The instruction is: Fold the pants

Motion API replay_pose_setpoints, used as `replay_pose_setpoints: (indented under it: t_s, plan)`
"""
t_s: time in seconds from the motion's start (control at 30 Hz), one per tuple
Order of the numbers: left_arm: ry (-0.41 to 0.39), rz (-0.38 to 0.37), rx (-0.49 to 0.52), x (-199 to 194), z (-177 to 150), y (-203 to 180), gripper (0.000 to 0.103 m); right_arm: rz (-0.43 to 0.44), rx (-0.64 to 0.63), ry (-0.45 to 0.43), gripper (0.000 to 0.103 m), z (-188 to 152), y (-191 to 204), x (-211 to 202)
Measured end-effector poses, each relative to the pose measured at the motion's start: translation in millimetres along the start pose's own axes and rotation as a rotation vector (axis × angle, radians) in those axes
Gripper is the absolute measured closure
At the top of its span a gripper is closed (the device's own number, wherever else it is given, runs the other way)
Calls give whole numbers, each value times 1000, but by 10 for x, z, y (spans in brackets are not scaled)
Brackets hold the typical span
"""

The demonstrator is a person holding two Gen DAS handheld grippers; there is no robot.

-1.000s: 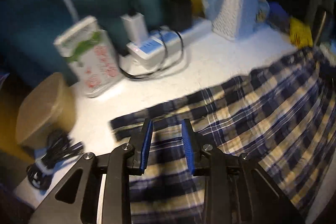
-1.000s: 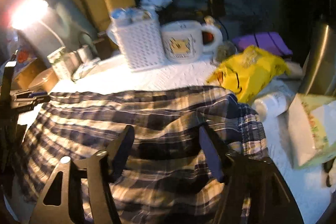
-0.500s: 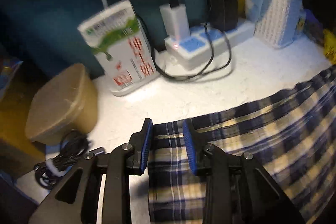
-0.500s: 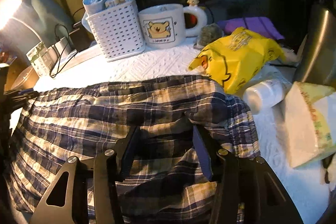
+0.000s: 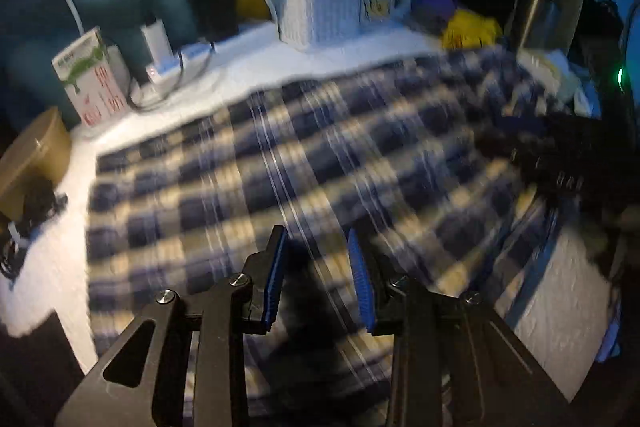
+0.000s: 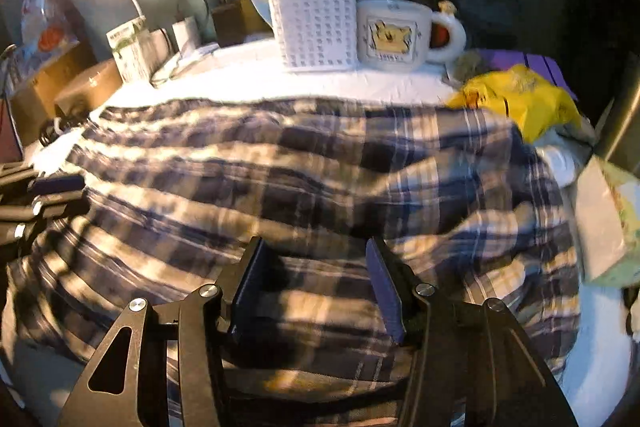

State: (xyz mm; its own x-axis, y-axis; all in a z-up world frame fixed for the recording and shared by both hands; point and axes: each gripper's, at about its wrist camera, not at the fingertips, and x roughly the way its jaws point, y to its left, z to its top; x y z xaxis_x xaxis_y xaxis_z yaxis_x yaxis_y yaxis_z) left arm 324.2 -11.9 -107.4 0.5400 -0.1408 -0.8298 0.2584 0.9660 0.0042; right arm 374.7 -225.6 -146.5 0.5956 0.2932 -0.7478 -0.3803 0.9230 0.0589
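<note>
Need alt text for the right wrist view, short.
Right gripper, jaws apart, hovers low over plaid pants spread on a white table. Behind them stand a white basket and a bear mug; a yellow bag lies at right.

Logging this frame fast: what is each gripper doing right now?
Left gripper: open, over the pants, gripping nothing.
Right gripper: open, jaws have just been closing, pants cloth between them, not visibly pinched.
</note>
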Motion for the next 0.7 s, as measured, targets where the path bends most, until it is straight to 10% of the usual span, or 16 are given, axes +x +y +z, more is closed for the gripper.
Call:
replay_pose_setpoints:
  t_s: [0.43,0.7]
  plan:
    - [-37,30,-157,-310,-241,258,72,-113,50,-14,50,-270,-300,-404]
    - [-16,-16,-130,-395,-596,-112,72,48,-69,-69,48,-320,300,-535]
